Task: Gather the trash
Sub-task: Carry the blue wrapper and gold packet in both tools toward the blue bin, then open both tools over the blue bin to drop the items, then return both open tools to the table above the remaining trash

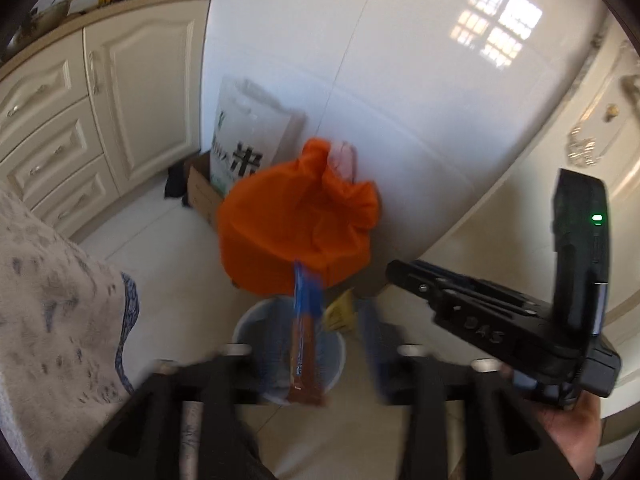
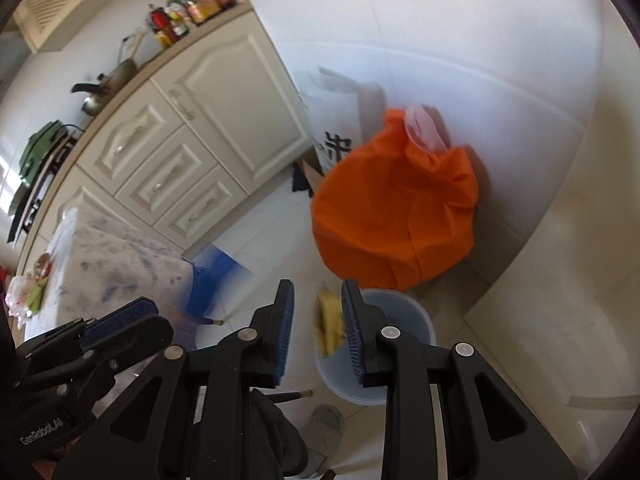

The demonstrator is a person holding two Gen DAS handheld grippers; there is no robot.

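A blue and brown snack wrapper (image 1: 306,340) hangs between my left gripper's fingers, blurred, over a pale blue waste bin (image 1: 248,322) on the floor. My left gripper (image 1: 316,364) stands open around it; whether a pad touches it is unclear. A yellow wrapper (image 2: 330,326) is in the air between my right gripper's open fingers, above the same bin (image 2: 404,312). My right gripper (image 2: 316,328) also shows in the left wrist view (image 1: 472,300), to the right of the bin. The yellow wrapper shows there too (image 1: 340,312).
A full orange bag (image 1: 298,220) (image 2: 396,208) stands behind the bin against the white wall. A white rice sack (image 1: 248,136) and a cardboard box (image 1: 204,192) stand beside cream cabinets (image 2: 192,148). A cloth-covered table (image 1: 52,304) is at left. A grey slipper (image 2: 328,420) is below.
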